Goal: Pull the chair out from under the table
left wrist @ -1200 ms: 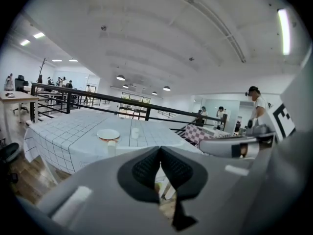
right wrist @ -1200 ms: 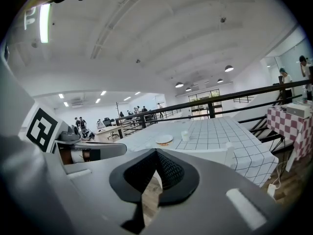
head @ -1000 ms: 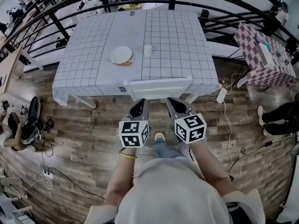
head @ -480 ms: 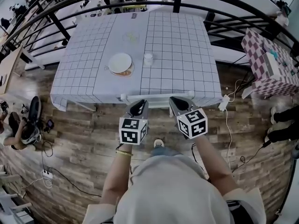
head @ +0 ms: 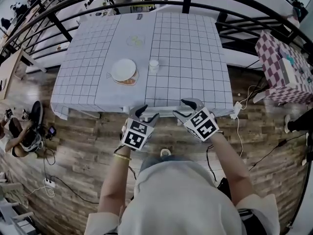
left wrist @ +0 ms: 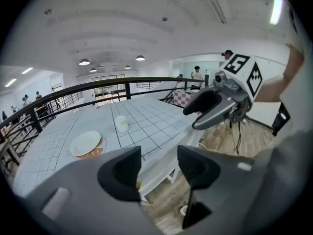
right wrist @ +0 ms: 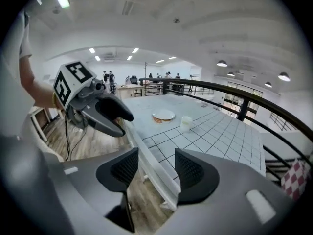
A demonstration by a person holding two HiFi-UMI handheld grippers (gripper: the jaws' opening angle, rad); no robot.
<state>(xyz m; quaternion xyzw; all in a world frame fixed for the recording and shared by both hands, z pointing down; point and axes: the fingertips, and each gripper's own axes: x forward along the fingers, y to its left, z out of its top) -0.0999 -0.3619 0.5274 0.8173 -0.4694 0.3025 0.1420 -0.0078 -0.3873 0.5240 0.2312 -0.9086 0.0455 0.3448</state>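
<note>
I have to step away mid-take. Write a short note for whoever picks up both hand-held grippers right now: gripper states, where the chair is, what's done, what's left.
Left hand-held gripper: jaws opening, the chair's white back rail showing between them, pads not pressing on it.
Right hand-held gripper: the same further along the rail, jaws opening, no grip.
Chair: tucked under the checked table, with only its back rail showing at the near edge.
Done: both grippers lined up at the rail.
Left: close both on the rail, then pull the chair back towards you.
</note>
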